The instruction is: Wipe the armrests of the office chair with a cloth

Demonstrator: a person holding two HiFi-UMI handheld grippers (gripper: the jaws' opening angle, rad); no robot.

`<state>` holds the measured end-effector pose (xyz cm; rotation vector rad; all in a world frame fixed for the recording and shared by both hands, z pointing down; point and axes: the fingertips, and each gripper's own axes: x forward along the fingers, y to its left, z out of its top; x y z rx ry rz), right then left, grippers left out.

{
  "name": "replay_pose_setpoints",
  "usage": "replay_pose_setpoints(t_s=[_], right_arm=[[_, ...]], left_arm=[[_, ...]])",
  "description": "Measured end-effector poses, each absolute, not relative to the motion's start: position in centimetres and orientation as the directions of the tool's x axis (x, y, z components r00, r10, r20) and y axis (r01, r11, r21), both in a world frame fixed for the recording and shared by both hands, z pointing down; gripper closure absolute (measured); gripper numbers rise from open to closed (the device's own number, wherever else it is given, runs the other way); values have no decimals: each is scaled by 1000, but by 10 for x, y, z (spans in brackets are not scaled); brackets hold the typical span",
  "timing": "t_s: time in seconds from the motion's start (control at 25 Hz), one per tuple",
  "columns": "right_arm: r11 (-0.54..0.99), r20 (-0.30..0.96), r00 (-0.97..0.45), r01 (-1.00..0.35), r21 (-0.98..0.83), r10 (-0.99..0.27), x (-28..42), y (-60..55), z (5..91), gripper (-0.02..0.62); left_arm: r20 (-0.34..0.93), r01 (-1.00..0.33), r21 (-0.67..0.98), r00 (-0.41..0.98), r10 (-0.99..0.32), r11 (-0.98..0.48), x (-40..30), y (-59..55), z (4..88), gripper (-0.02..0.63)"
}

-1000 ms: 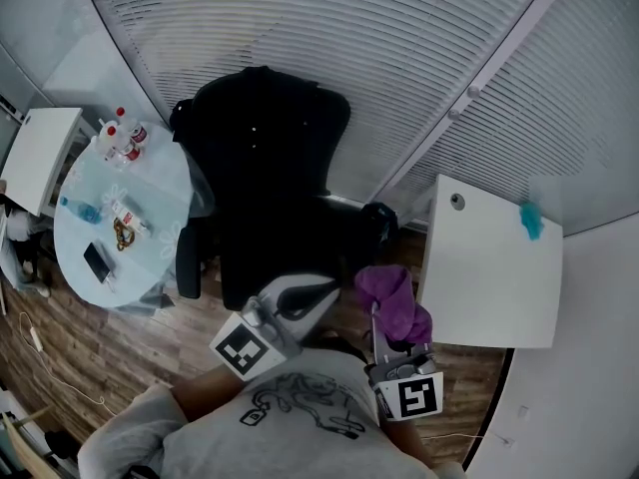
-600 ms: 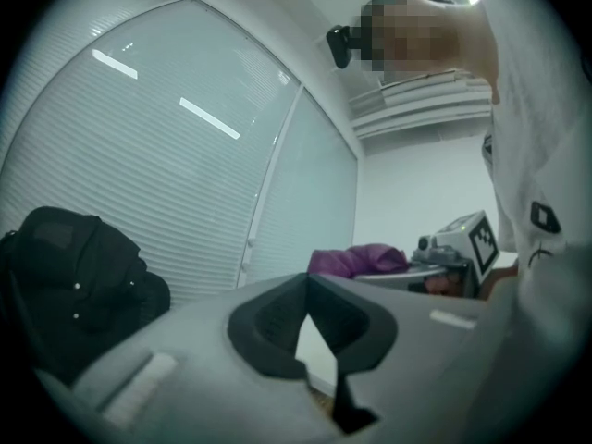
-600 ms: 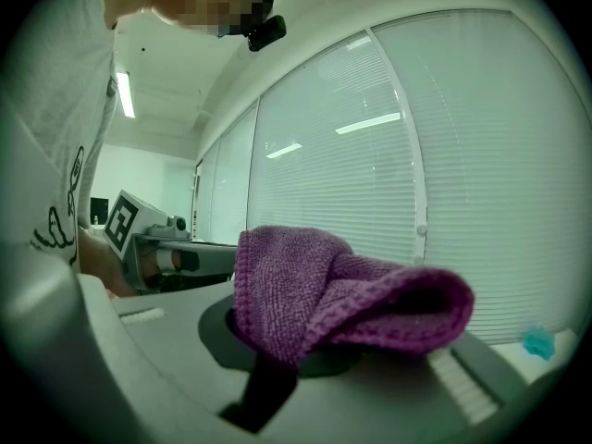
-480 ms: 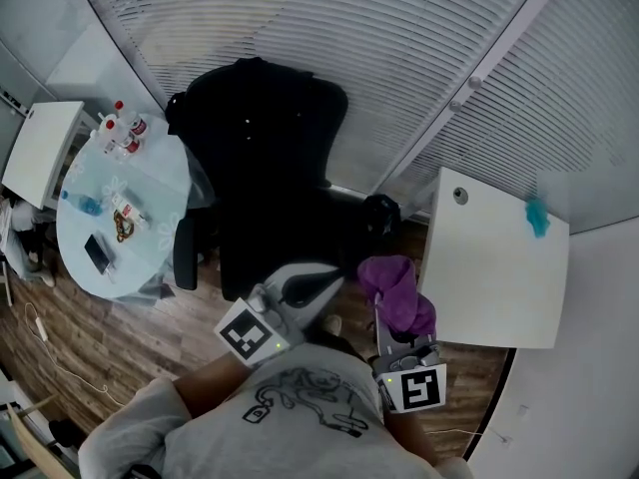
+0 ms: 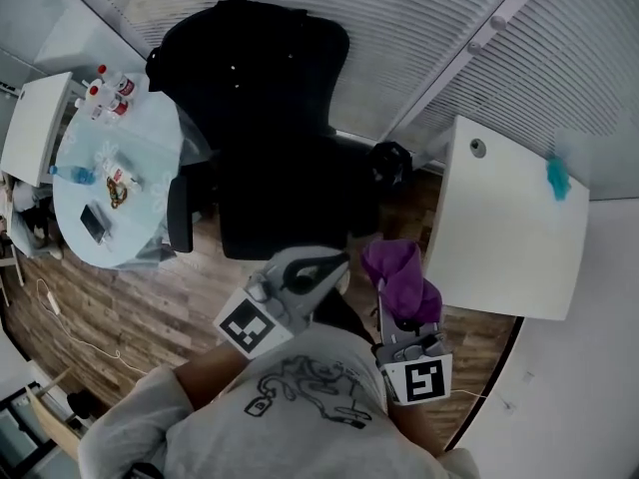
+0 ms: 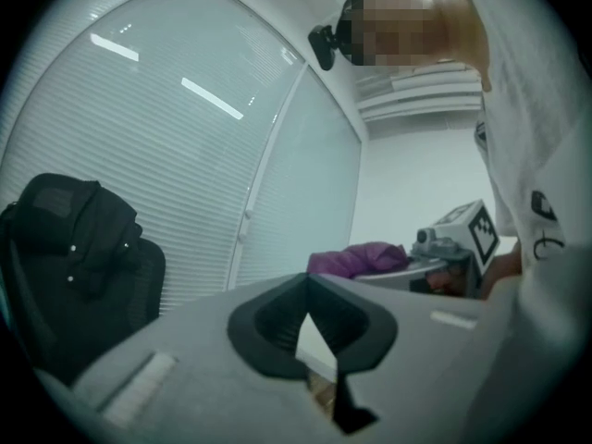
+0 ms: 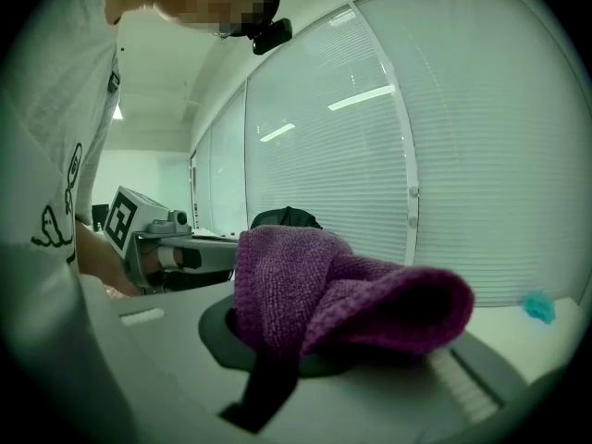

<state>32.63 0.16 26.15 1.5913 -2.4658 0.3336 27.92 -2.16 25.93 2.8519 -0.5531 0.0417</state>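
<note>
The black office chair (image 5: 265, 158) stands before the blinds with a dark jacket over its back; one armrest (image 5: 180, 213) shows on its left side. A purple cloth (image 5: 404, 279) hangs from my right gripper (image 5: 383, 289), which is shut on it, just right of the chair's seat and clear of it. In the right gripper view the purple cloth (image 7: 324, 289) bunches over the jaws of the right gripper (image 7: 287, 333) and hides the tips. My left gripper (image 5: 337, 262) is shut with nothing in it, held near the seat's front edge; in its own view the left gripper (image 6: 308, 283) has its jaws closed together.
A white desk (image 5: 499, 238) stands right of the chair with a teal object (image 5: 557, 178) on it. A round glass table (image 5: 95, 183) at the left holds bottles and a phone. A dark object (image 5: 389, 163) sits on the wood floor (image 5: 130, 317) beside the chair.
The head view has shifted, so the chair, desk and round table now sit higher in the frame. Both grippers keep their pose; the cloth stays in the right one.
</note>
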Motion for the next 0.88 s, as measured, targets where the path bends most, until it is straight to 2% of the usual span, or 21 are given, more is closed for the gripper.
replay_pose_setpoints(t_s=[0.24,0.56,0.88], right_arm=[[400,301,-413,-910,-106,-860,330,11,281,563],[426,272,-424,-903,-54,-864,330,-1,289,563],[455,332,-437,-890,-25,-836,336,-24,343,563]], left_arm=[[68,-362,239,932,-357,-901,286,-15,271,604],[73,-370,197,929,-362,-908,288,-29,284,604],[97,-374,207,927,-361,-904,293,-53,337,604]])
